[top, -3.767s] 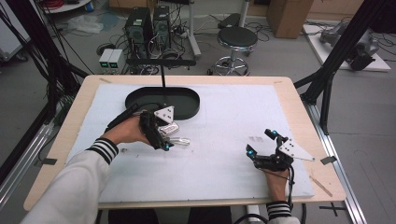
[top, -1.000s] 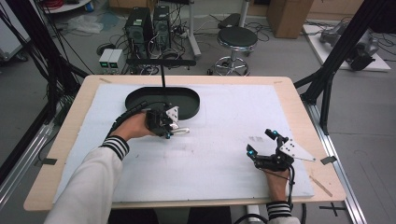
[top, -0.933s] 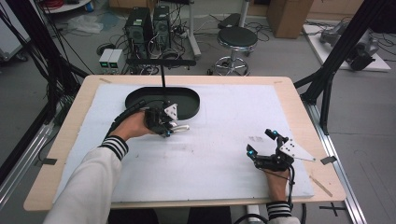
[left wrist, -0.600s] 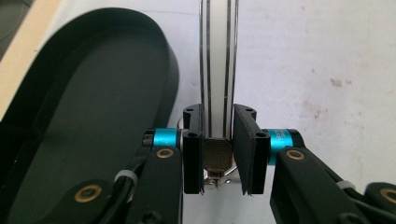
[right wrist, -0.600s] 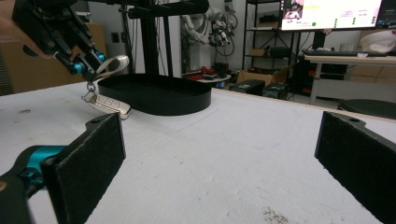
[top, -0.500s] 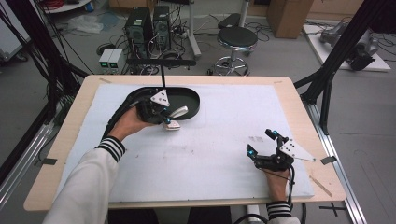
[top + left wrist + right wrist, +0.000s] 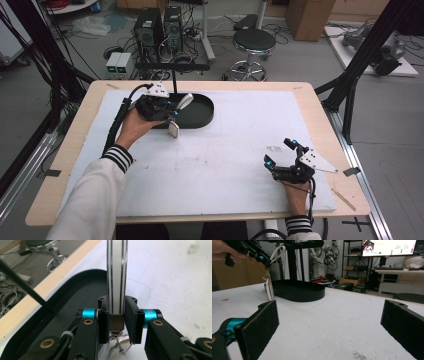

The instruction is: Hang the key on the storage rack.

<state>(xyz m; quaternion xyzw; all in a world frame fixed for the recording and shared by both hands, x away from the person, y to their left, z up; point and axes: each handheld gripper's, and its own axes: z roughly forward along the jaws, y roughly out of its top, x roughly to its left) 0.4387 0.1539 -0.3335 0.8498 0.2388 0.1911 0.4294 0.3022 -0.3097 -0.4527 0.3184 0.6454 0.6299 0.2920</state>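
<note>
My left gripper (image 7: 172, 106) is shut on a white strap (image 7: 185, 100) that ends in a metal clasp with a small white tag (image 7: 173, 129) hanging below it. It is held up over the near left rim of a black oval tray (image 7: 202, 112). In the left gripper view the strap (image 7: 116, 277) stands upright between the closed pads (image 7: 131, 315), with the tray (image 7: 75, 290) underneath. My right gripper (image 7: 278, 152) rests open on the white mat at the front right, nothing between its jaws. The right gripper view shows the left gripper (image 7: 265, 260), the strap (image 7: 277, 253) and the tag (image 7: 270, 290).
A thin black post (image 7: 174, 82) rises from the tray and carries a horizontal bar (image 7: 172, 66), just behind the left gripper. A white mat (image 7: 225, 165) covers the wooden table. A stool (image 7: 254, 42) and computer boxes stand on the floor beyond the far edge.
The left gripper has risen off the mat with the strap and moved back and left, toward the tray and post. The tag now dangles. The right gripper has stayed put.
</note>
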